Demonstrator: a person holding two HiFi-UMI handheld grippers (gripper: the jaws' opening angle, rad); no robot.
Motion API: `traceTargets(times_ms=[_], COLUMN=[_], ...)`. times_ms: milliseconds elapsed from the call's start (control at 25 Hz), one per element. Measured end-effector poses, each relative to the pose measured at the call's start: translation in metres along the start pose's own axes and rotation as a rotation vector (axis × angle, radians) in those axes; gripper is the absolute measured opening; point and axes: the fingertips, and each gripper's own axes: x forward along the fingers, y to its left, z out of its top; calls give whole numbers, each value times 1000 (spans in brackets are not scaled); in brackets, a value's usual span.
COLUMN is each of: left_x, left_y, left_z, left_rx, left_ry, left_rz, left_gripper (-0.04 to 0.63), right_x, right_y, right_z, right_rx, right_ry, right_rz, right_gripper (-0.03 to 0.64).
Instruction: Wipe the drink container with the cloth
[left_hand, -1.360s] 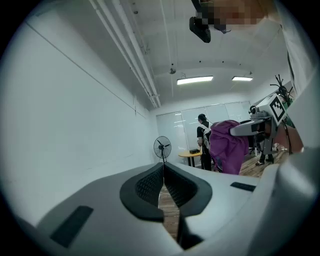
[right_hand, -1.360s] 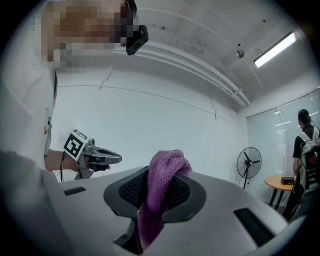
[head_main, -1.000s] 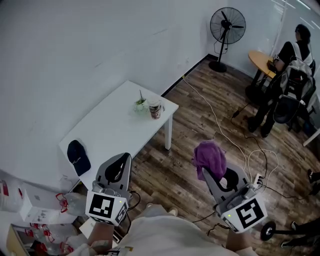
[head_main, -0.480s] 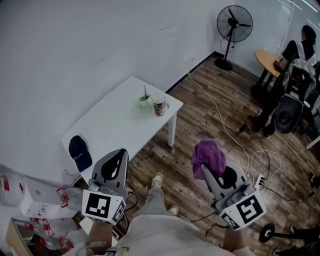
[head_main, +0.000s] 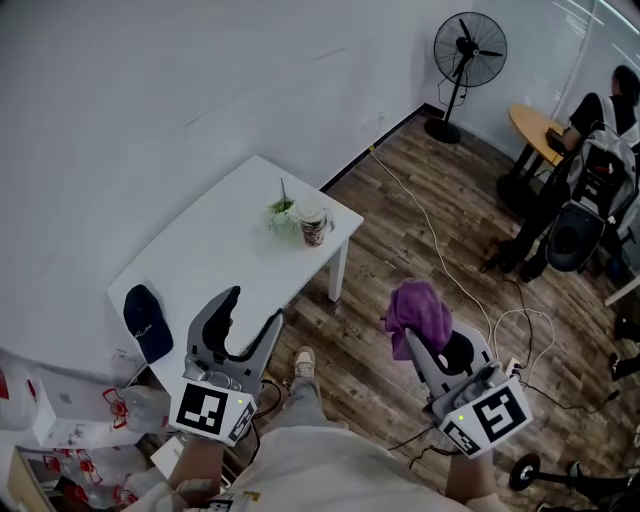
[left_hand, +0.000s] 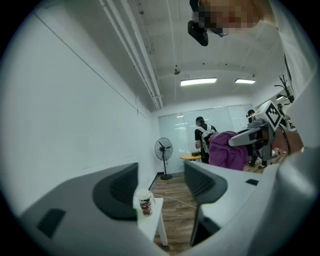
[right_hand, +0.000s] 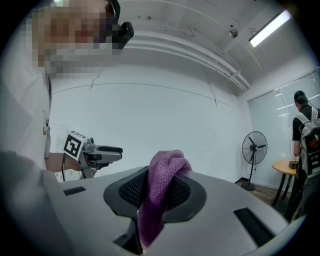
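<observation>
White table (head_main: 230, 240), drink container (head_main: 312, 221) near its corner, perhaps a small plant (head_main: 281, 209) beside, dark cap (head_main: 146, 318)

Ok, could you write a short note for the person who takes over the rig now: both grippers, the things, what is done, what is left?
Left gripper: open, empty; its jaws have just been opening.
Right gripper: shut on the purple cloth.
Drink container: upright on the white table, beside a small plant, untouched.
Done: cloth in hand.
Left: walk up, steady the container, wipe it.
</observation>
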Motion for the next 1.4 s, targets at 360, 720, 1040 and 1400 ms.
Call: traceTargets(times_ms=[360,720,1040,1400], left_x=[89,172,223,252], left_y=[68,150,200,205], left_z=[-28,-54,-92,-121], left_rx=[22,6,-35,-19], left_ry=[65,94,136,150], left_rz=[-16,-70,-139,-224], left_gripper=[325,325,325,325], right_x=[97,206,293,331], right_y=[-47,-95,-118,-131], right_z=[3,13,-2,-25], right_rx=[1,0,12,17], right_ry=[54,105,180,249], right_rz=[-4,-42,-59,-42], right_gripper=[97,97,97,97])
